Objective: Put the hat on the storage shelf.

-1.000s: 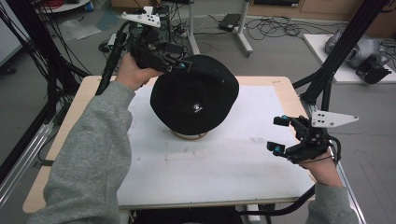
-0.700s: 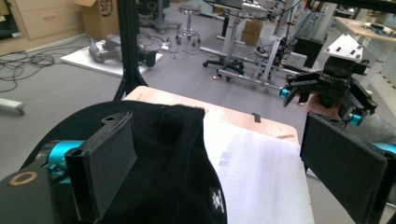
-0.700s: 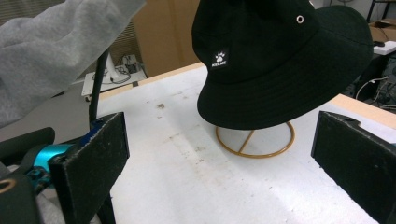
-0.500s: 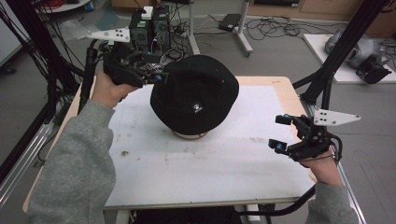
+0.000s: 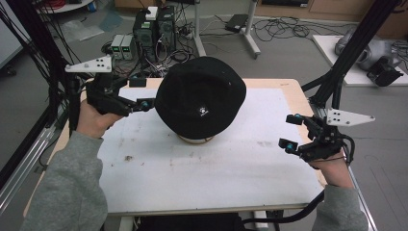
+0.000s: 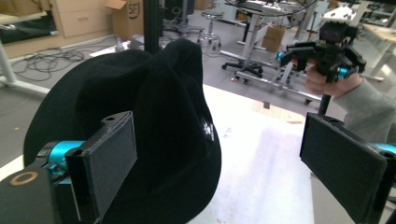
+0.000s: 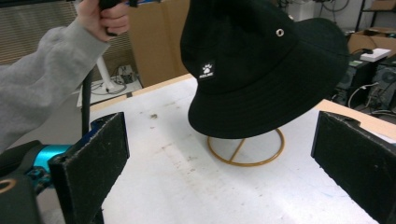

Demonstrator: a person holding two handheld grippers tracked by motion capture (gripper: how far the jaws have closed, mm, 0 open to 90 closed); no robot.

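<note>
Setting: white counter, cluttered lab floor behind.
Hat: black, perched on wire stand, mid-counter.
Handling: likely light, soft, floppy; brim edge grips best.
Left tongs: apart, at brim.
Right tongs: apart, well clear.

Matt black cloth hat on a glossy brass-coloured wire stand.

Black hat on gold stand blocking table centre, bare board around it
</note>
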